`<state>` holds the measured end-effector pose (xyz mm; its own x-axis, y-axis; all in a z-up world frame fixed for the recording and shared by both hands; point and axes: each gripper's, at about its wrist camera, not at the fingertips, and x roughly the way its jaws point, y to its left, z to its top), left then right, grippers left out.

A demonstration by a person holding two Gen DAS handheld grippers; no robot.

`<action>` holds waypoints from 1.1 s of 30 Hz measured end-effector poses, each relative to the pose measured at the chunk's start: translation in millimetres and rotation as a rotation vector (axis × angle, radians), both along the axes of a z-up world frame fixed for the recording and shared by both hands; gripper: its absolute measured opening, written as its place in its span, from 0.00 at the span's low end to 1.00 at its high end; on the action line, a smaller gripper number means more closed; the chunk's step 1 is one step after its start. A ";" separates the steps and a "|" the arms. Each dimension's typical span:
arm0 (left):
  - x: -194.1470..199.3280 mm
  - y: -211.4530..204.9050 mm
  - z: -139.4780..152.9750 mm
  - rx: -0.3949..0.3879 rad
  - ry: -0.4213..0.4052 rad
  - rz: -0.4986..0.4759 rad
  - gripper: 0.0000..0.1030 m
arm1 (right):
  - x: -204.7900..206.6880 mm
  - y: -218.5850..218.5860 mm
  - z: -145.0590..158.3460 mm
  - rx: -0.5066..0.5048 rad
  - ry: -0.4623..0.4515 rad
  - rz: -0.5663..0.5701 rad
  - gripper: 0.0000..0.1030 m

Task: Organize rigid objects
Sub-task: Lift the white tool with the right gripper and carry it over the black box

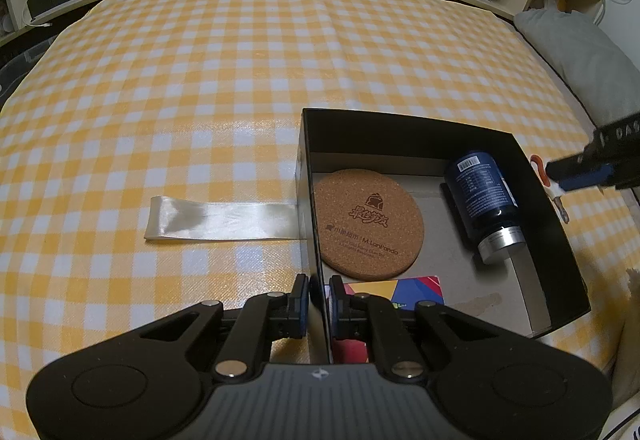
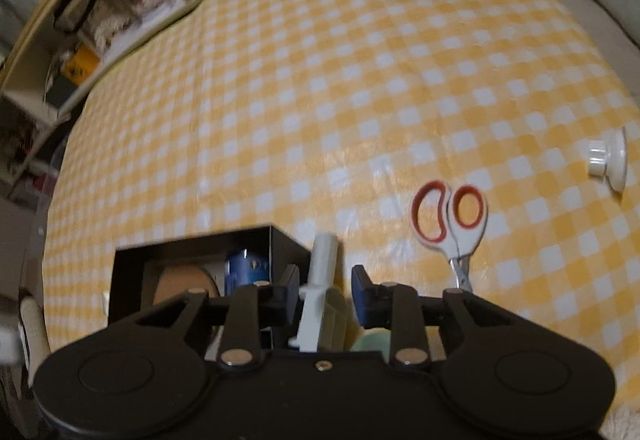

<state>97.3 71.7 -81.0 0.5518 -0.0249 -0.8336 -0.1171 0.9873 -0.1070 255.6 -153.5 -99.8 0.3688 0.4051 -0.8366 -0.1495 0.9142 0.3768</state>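
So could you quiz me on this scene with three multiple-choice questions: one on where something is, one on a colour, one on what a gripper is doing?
1. Where is the cork coaster?
A on the shelf
B in the black box
C under the scissors

2. What colour line the scissors' handle rings?
A red
B green
C purple

3. The left gripper is:
A wide open
B holding the bottle
C shut on the box wall

Answers: B, the coaster lies flat on the box floor; A, red rims inside white handles; C, its fingers pinch the box's near-left wall.
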 end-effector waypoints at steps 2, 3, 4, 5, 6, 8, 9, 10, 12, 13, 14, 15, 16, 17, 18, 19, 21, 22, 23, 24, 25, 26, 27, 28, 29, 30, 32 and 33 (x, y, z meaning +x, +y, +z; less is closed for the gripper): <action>0.1 -0.5 -0.1 -0.001 0.000 0.000 0.11 | -2.3 5.2 -4.1 -0.014 0.019 0.039 0.30; 0.0 -0.1 0.1 0.000 0.000 0.000 0.11 | -3.4 7.7 -6.9 -0.019 0.030 0.054 0.30; 0.0 -0.3 0.1 0.001 0.000 0.000 0.11 | -4.2 10.6 -9.9 -0.028 0.039 0.066 0.30; -0.1 0.0 0.2 0.001 0.000 0.000 0.11 | -4.9 12.6 -12.1 -0.040 0.046 0.073 0.30; -0.1 0.0 0.2 0.000 0.000 0.000 0.11 | -5.3 14.3 -14.9 -0.053 0.052 0.078 0.29; 0.0 -0.1 0.3 0.000 0.000 0.000 0.11 | -6.7 16.3 -19.2 -0.075 0.061 0.088 0.29; -0.1 -0.1 0.3 0.001 0.000 0.000 0.11 | -6.2 16.7 -21.3 -0.076 0.067 0.093 0.29; -0.1 -0.4 0.3 0.001 0.000 0.000 0.11 | -5.9 17.1 -23.3 -0.072 0.076 0.097 0.29; -0.1 0.0 0.5 0.001 0.000 0.000 0.11 | -5.4 19.3 -25.6 -0.066 0.085 0.107 0.28; -0.1 -0.1 0.4 0.000 0.000 0.000 0.11 | -5.2 21.0 -26.7 -0.070 0.087 0.112 0.28; -0.1 0.0 0.5 0.000 0.000 0.001 0.11 | -5.0 23.6 -28.6 -0.085 0.089 0.118 0.28; -0.1 -0.1 0.6 -0.001 0.000 0.000 0.11 | -4.9 26.2 -30.3 -0.101 0.088 0.127 0.27; -0.2 0.0 -0.2 -0.001 0.000 0.000 0.11 | -4.7 28.0 -31.2 -0.123 0.089 0.138 0.26; -0.4 0.5 -0.6 0.000 0.000 0.000 0.11 | -4.8 29.9 -33.4 -0.141 0.090 0.147 0.24; -0.4 0.5 -0.5 0.000 0.000 0.000 0.11 | -5.2 31.3 -35.2 -0.150 0.088 0.155 0.20; -0.5 0.3 -0.6 0.000 0.000 0.000 0.11 | -5.3 32.0 -36.9 -0.159 0.088 0.159 0.19; -0.9 1.0 -0.9 -0.003 0.000 0.001 0.11 | -4.9 30.3 -38.6 -0.148 0.092 0.152 0.15; -1.1 0.8 -1.2 -0.004 0.000 0.002 0.11 | -3.7 28.5 -38.8 -0.137 0.096 0.141 0.15; -1.6 1.2 -1.3 -0.005 0.000 0.002 0.11 | -3.6 27.2 -37.1 -0.132 0.089 0.135 0.15; -2.5 2.7 -1.3 -0.006 0.000 0.003 0.11 | -4.0 25.5 -33.8 -0.132 0.070 0.128 0.14; -2.6 2.6 -1.3 -0.005 0.000 0.003 0.11 | -4.1 22.5 -27.7 -0.124 0.049 0.115 0.14; -2.8 2.4 -1.4 -0.004 0.000 0.002 0.11 | -4.3 19.7 -21.7 -0.117 0.027 0.098 0.14; -2.6 2.9 -1.2 -0.005 0.000 0.003 0.11 | -5.1 15.6 -13.9 -0.103 -0.006 0.076 0.14; -2.6 2.9 -1.1 -0.005 0.000 0.003 0.11 | -5.2 11.5 -5.6 -0.086 -0.037 0.059 0.14; -2.6 2.8 -1.1 -0.006 0.000 0.003 0.11 | -6.4 8.3 2.0 -0.066 -0.061 0.043 0.14; -2.6 2.8 -1.0 -0.006 0.000 0.003 0.11 | -7.6 4.9 7.7 -0.045 -0.078 0.028 0.14; -2.6 2.7 -1.0 -0.004 0.000 0.002 0.11 | -12.0 -2.0 19.7 0.016 -0.118 0.004 0.14; -2.6 2.8 -0.9 -0.004 0.000 0.002 0.11 | -13.4 -6.1 24.0 0.055 -0.131 -0.005 0.14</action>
